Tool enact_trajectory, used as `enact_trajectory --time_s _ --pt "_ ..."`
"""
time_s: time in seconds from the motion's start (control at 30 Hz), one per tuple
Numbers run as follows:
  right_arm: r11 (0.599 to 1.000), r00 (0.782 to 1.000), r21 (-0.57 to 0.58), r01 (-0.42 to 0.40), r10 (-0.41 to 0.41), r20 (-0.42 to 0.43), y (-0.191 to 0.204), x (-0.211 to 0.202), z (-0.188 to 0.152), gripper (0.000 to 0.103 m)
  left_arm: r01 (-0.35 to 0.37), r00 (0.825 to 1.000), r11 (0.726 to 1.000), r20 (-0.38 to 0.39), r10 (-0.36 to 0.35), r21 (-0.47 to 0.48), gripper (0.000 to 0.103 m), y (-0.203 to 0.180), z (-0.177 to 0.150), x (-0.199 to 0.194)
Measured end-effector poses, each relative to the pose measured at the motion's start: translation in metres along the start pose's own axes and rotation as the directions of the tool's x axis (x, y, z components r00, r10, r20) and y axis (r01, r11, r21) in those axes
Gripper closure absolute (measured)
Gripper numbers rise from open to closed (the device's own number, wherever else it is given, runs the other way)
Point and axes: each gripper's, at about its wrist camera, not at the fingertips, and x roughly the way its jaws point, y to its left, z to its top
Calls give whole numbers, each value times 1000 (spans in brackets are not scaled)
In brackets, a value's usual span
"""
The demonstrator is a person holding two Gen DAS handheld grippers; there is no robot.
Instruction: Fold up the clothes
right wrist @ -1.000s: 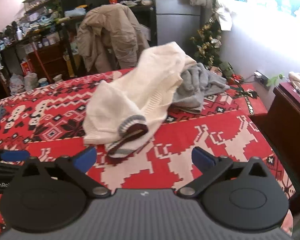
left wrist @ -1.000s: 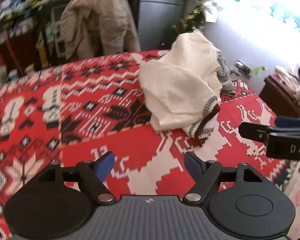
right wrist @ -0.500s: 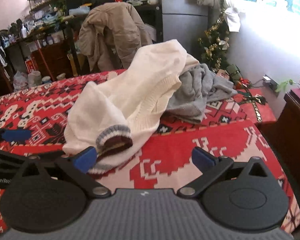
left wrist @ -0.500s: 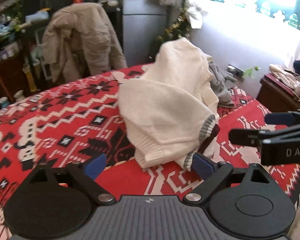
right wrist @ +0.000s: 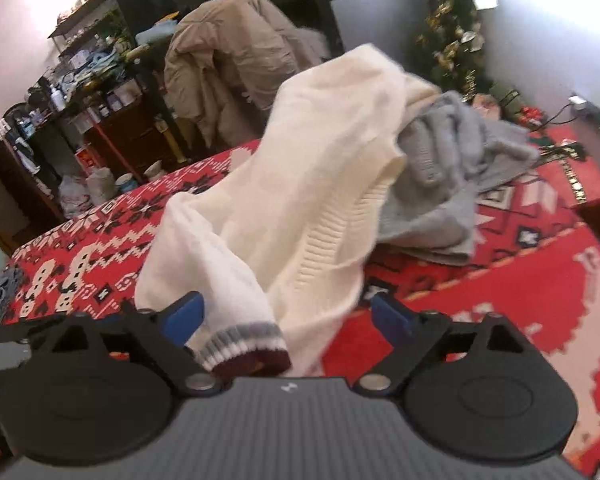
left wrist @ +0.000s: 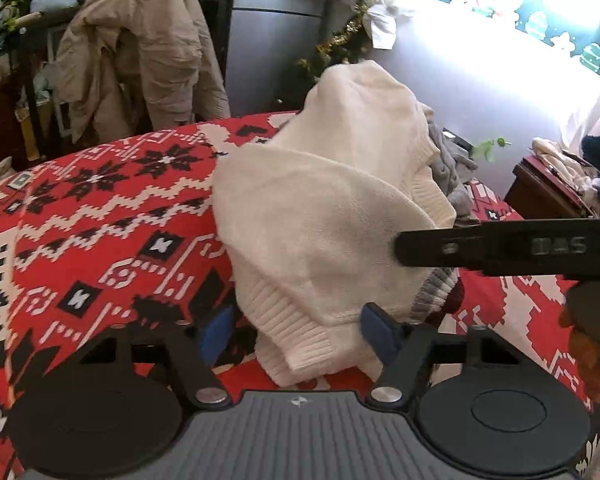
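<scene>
Both grippers stand wide apart, holding nothing. The left gripper (left wrist: 296, 330) straddles the ribbed hem of the cream sweater (left wrist: 332, 216); the right gripper (right wrist: 286, 316) frames its striped cuff (right wrist: 244, 350). The sweater lies crumpled on the red spread (left wrist: 100, 208), draped over a grey garment (right wrist: 440, 184). Bite only one layer of knit, though blur hides how many lie between the pads; then lift and spread it flat.
</scene>
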Motion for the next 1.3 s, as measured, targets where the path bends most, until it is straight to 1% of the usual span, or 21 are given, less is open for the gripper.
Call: enact_trajectory --time_s 0.03,0.07,0.1,0.13,0.17,0.2,0.23,0.27,0.3,0.33,0.43,0.6,0.7,0.8,1.0,1.1,1.13,1.23,1.3 --pt "1000 1000 -5 0 0 -9 2 6 1 18 7 1000 1000 -5 -7 -4 43 0 1 2" --pt "1000 1000 -12 0 0 -19 3 12 3 19 13 1000 1000 -6 -13 -8 49 1 0 4" --pt "1000 1000 -28 5 -6 -29 6 18 3 24 19 1000 1000 -2 -19 -10 61 1 1 4" --pt "999 999 -39 5 -7 -36 9 22 3 35 20 1000 1000 8 -20 -13 68 1 1 4" --pt "999 999 -50 5 -7 -41 12 26 3 45 22 1000 1000 19 -21 -16 79 1 2 3" --pt "998 999 -56 5 -7 -39 15 27 2 63 28 999 999 29 -28 -23 87 2 2 2" --pt "998 999 -63 5 -7 -37 18 28 2 72 46 998 998 41 -44 -38 89 3 2 0" --pt "997 999 -71 5 -7 -31 21 28 2 76 58 997 997 51 -56 -54 91 4 2 -2" --pt "997 1000 -78 5 -7 -26 25 27 2 85 60 997 996 60 -56 -63 92 5 3 -5" --pt "997 1000 -80 3 -4 -20 28 25 2 87 59 996 996 69 -55 -70 92 5 3 -8" --pt "996 1000 -85 -24 24 -6 40 13 2 90 55 995 995 92 -47 -85 93 8 2 -23" --pt "992 995 -86 -96 96 -8 69 -15 -2 90 85 988 982 139 -62 -166 93 22 -8 -68" --pt "982 986 -93 -165 163 -26 93 -34 -14 90 69 989 981 138 -44 -184 93 29 -22 -96" --pt "968 975 -120 -222 216 -58 118 -51 -33 90 31 992 978 127 -5 -205 93 35 -44 -122" --pt "943 954 -166 -290 269 -135 171 -76 -76 90 -15 993 960 111 48 -279 93 50 -89 -171" --pt "929 940 -173 -328 303 -155 189 -89 -92 90 -27 990 955 125 67 -296 93 54 -103 -194" --pt "924 936 -180 -338 311 -162 194 -94 -97 90 -34 988 957 132 75 -287 93 53 -106 -201" --pt "921 935 -189 -339 309 -174 195 -98 -103 89 -59 985 963 140 99 -262 93 51 -115 -214" --pt "920 934 -195 -340 307 -181 196 -100 -107 89 -60 987 955 126 100 -290 93 57 -121 -215"
